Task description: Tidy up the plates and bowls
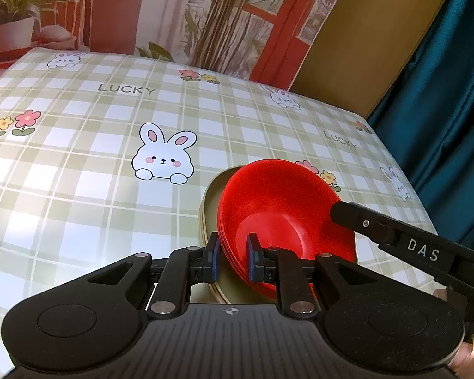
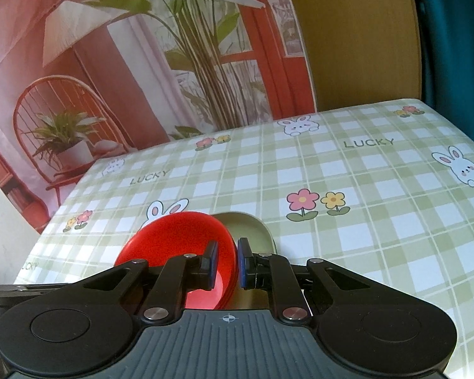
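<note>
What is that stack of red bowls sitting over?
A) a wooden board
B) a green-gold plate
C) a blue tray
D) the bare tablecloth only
B: the red bowls lean tilted over a green-gold plate, whose rim shows beside them in both views, with the left tool and right tool straddling the bowls' rims.

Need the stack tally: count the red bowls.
About 4, judging by rim edges: the red bowls sit nested, tilted on olive plates, gripped by both grippers. More may be hidden.
</note>
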Demonstrator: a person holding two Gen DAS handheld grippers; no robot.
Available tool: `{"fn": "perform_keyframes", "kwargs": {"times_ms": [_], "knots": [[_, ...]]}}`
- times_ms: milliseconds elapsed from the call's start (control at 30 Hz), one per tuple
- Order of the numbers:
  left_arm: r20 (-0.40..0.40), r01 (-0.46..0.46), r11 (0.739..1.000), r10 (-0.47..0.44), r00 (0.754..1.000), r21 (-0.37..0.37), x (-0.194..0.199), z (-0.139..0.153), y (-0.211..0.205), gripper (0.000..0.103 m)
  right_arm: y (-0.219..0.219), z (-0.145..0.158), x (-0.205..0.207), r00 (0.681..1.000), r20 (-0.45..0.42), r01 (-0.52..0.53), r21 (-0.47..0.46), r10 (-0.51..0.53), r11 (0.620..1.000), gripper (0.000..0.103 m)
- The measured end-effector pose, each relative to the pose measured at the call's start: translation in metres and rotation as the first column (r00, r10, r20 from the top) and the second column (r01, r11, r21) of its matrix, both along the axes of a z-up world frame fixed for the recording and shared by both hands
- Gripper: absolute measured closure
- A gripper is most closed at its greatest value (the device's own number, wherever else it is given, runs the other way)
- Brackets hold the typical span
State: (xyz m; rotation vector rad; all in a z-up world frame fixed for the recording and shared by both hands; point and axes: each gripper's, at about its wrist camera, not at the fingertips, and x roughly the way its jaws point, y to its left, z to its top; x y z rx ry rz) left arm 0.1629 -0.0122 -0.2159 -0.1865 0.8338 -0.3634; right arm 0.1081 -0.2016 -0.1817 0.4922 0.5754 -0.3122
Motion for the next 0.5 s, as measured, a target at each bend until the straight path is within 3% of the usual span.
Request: {"fn": "perform_keyframes", "kwargs": {"times_ms": [500], "knots": [[0.044,-0.016,1.0,0.016,0.999,0.004,-0.0036,0.0041,0.0034,0.082,-0.0011,-0.0099,-0.0001,0.999,-0.04,0.009,0.021,-0.008,1.0,0.088]]}}
